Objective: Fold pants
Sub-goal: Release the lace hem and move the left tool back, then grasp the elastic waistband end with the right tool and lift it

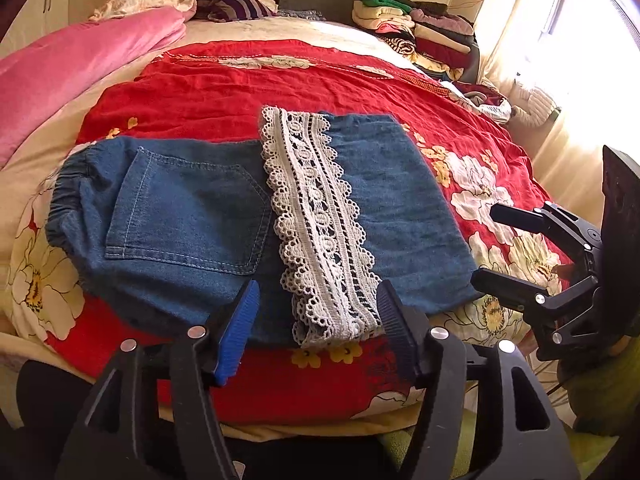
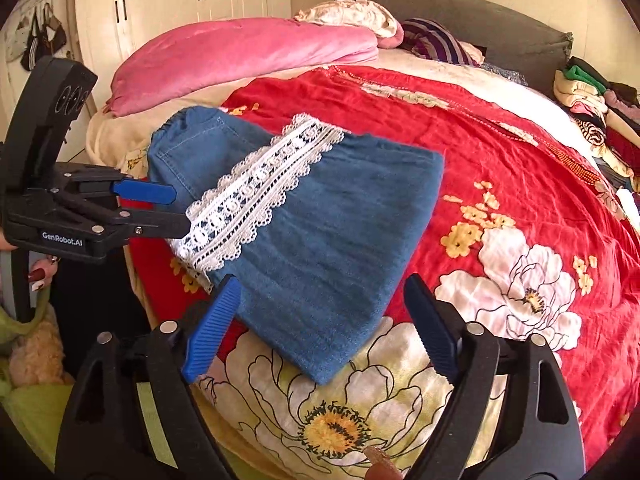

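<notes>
left wrist: folded denim pants [image 1: 208,216], scalloped lace hem [image 1: 320,232].

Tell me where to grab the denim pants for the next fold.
Probably the elastic waistband of the denim pants: it bunches thick at the free end, left of the lace cuff. Come from the near bed edge with the left gripper.

Sunlight is pouring through a curtained window [image 1: 560,12] beside the bed [image 2: 520,168]. A grey headboard [image 2: 460,12] is standing against the cream wall, and white wardrobes [image 2: 192,4] are lining the far side.
</notes>
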Available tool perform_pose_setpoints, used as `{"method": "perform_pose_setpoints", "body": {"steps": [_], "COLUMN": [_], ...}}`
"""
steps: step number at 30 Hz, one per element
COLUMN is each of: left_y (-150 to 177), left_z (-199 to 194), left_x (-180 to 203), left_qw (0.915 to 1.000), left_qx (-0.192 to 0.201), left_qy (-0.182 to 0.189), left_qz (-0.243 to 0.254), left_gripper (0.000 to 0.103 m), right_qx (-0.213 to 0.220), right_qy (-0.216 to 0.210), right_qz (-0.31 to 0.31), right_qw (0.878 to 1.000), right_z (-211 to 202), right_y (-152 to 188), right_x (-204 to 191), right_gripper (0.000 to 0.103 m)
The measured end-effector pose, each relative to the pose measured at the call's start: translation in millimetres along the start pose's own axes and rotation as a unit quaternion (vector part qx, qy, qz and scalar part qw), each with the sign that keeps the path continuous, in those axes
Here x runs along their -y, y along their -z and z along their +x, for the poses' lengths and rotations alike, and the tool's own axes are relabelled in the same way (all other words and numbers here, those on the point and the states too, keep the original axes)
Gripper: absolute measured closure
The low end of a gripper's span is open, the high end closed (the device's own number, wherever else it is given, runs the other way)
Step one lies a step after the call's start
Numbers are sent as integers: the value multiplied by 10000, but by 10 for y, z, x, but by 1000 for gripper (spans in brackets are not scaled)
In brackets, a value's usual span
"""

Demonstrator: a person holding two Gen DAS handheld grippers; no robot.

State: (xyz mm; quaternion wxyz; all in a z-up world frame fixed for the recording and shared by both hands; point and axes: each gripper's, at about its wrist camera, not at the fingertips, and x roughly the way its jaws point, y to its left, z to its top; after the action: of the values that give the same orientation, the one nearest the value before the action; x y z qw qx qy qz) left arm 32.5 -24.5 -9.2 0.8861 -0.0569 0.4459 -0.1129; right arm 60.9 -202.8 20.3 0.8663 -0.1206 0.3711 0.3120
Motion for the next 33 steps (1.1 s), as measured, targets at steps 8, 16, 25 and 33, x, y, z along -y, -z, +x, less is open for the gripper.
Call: {"method": "perform_pose_setpoints", "body": {"steps": [8,16,25,33], "left_y": [-38,-69,-91,-65], "left_z": [-190,-360,-608,-774], "left_x": [-76,-180,-420,-959], "left_qw": [9995,9982,9939,9874], "left_qx": [251,484,817,954], "left_qy": [-170,-353,-710,-949], "left_qz": [-39,-98,-232,-830], "left_gripper": [29,18,7,6], "right_qx": [259,504,598,586], "right_qy": [70,131,2,-258], "right_qz": [-26,-128,-359,-677], "right_qw": [9996,9986,9976,9957], "right_z": [-135,-207,-111,168], "right_y": [-190,-456,-733,-1169], "right_x": [15,-23,-226,-485], "right_gripper": [19,17,15,13]}}
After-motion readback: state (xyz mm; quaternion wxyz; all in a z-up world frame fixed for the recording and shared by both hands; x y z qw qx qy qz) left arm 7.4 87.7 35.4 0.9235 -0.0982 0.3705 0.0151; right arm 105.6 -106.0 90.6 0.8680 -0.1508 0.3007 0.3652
